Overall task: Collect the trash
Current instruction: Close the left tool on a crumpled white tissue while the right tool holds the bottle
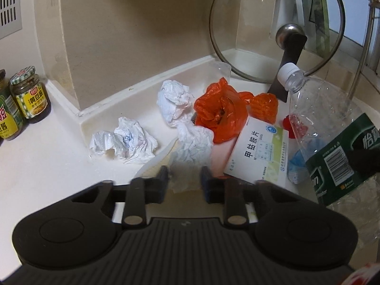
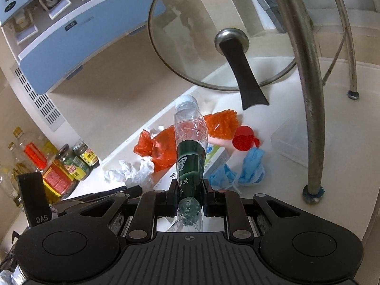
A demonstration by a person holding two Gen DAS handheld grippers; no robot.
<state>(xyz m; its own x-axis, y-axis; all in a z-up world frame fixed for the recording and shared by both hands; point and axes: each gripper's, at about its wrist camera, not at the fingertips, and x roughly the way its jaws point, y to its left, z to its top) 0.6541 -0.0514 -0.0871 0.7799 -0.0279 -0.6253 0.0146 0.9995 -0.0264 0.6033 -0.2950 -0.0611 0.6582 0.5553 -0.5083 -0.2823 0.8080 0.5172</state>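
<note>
White kitchen counter [image 1: 47, 166] strewn with crumpled tissues [image 1: 123, 142], beige wall behind

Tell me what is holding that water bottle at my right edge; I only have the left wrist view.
Observer: The right gripper is shut on the water bottle, its pads on the green label and the cap pointing away from it.
Operator: Name the blue thing I glimpse through the bottle.
Observer: A crumpled blue face mask, lying on the counter beside the medicine box, touched by neither gripper.
</note>
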